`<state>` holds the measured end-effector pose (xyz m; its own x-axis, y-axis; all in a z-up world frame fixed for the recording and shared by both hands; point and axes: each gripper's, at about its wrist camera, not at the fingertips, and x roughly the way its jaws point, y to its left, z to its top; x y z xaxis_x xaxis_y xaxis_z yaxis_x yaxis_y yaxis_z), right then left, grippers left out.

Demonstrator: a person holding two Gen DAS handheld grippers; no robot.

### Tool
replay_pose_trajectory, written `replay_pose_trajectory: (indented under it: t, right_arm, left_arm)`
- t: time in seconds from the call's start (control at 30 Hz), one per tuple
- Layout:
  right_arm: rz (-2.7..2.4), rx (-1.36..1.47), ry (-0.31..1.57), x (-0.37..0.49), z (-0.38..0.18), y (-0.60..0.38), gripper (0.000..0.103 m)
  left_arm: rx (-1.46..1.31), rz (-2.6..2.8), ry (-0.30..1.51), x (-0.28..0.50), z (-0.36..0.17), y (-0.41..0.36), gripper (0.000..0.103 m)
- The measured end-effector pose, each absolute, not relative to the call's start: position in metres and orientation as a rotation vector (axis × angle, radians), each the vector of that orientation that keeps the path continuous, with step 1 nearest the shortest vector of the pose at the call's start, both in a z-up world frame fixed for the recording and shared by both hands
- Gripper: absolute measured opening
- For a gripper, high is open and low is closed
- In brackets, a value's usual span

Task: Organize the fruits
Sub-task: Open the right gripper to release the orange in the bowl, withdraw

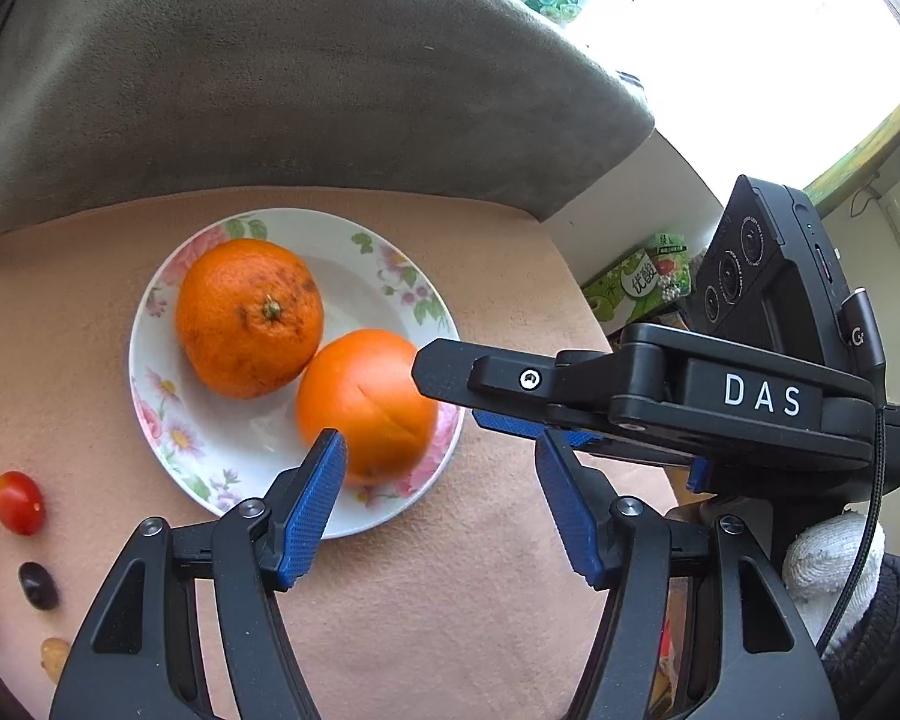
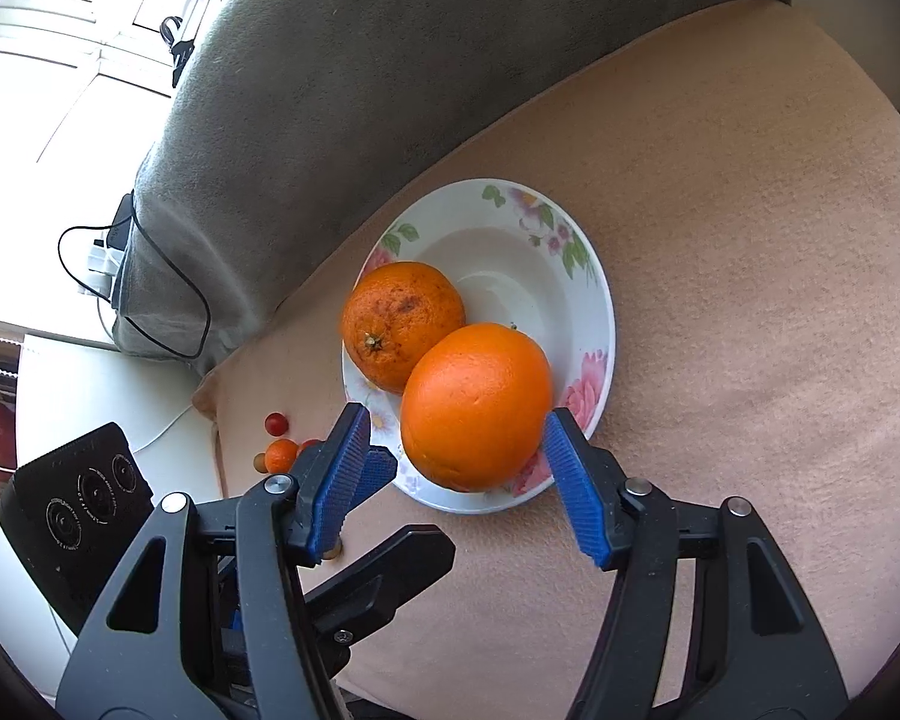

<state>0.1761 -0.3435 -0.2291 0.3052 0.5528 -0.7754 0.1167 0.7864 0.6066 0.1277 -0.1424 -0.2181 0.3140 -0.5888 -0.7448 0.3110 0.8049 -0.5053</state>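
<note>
Spread right fingers [image 2: 561, 468] are flanking the smooth orange [image 2: 476, 405] without visibly pinching it. Both oranges are sitting touching on the floral plate [image 2: 594, 276]. Left gripper [image 1: 441, 480] is hovering with fingers apart, holding nothing, beside the plate.

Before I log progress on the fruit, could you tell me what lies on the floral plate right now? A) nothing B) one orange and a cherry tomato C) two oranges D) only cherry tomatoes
C: two oranges sit touching on the plate; the small tomatoes lie off it on the cushion.
</note>
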Motion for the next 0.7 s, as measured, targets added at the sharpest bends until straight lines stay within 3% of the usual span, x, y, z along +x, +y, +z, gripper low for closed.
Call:
replay_pose_trajectory:
  t: [0.4, 0.7]
  right_arm:
    - [0.274, 0.567, 1.236, 0.17, -0.22, -0.347, 0.065]
    - [0.259, 0.468, 1.21, 0.163, -0.212, -0.337, 0.073]
  left_arm:
    - [-0.283, -0.581, 1.103, 0.122, -0.216, -0.133, 0.064]
    - [-0.273, -0.549, 1.099, 0.116, -0.214, -0.125, 0.066]
